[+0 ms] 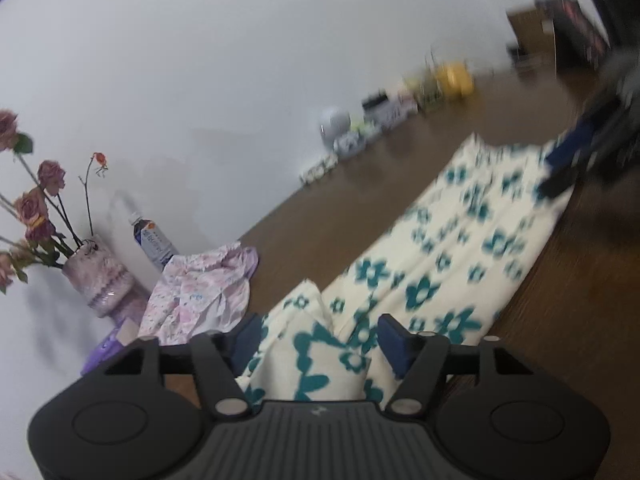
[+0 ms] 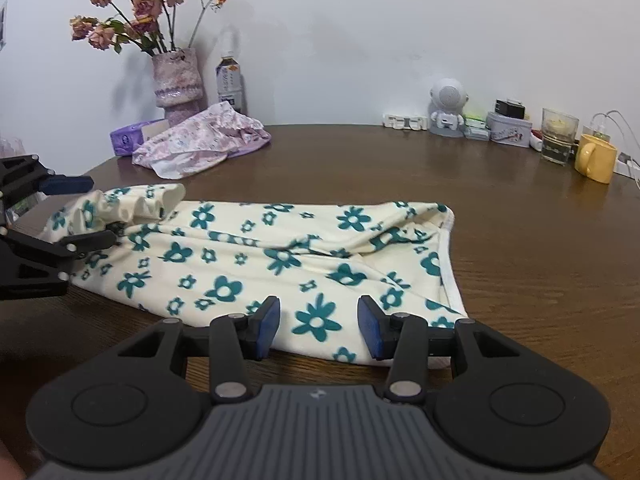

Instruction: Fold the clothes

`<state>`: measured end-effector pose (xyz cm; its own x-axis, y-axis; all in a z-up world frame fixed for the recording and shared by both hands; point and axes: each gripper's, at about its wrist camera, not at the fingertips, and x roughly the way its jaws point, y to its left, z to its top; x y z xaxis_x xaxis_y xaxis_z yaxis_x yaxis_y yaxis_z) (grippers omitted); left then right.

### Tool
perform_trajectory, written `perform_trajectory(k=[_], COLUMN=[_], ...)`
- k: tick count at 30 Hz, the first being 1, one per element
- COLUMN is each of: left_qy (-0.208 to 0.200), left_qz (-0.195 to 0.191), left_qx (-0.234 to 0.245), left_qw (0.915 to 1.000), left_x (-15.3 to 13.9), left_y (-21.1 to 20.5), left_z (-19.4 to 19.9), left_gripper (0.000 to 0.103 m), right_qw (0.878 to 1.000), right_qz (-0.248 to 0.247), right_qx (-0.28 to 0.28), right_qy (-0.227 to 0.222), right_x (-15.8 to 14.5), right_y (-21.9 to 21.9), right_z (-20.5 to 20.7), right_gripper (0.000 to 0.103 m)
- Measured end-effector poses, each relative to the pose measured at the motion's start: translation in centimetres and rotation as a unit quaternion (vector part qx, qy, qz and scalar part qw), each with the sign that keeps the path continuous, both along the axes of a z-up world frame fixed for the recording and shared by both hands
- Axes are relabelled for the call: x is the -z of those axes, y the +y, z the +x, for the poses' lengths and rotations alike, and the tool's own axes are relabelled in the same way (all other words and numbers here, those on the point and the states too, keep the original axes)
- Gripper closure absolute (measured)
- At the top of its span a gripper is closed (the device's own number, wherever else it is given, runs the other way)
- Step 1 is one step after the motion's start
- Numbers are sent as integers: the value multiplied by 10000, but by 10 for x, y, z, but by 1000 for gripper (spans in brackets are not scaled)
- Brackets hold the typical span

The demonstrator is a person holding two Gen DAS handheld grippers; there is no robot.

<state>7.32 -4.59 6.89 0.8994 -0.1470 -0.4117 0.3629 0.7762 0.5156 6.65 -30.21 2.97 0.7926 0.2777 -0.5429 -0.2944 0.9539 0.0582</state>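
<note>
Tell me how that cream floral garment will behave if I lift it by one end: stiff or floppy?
Probably floppy: the cream floral garment lies in soft wrinkles, and its end bunches up between the left gripper fingers. It looks thin and light, so the free length would likely sag and drag across the wooden table. The right gripper straddles the near edge with jaws apart, ready to support it.

We can read no text: the bottle [image 2: 229, 80] label and the tin [image 2: 510, 131] carry print too small to decipher.
</note>
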Motion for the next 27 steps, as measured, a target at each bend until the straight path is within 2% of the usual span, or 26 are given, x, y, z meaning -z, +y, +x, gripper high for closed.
perform_trajectory(k=[6,12,18,23,27], left_qy=[50,267,478,612,749], left_qz=[-538,-1094,-1796,-2386,-2673], left_qx=[-151,-363,-570,-597,-451], left_qw=[9984,9930,9809,9673,9596], left_x=[-8,-12,-19,-21,-18], left_y=[21,50,89,125,141], left_z=[-9,-21,-30,-32,-31], left_gripper=[35,34,29,29,34], right_qw=[9992,9968,9936,9865,9765], right_qz=[58,-56,-157,-203,-297], right_qx=[-393,-788,-1115,-1617,-2115], right_qy=[-83,-123,-73,-158,-304], right_x=[-9,-16,-17,-24,-32], right_y=[20,48,78,110,141], right_z=[-2,-1,-2,-2,1], right_gripper=[59,59,59,59,59])
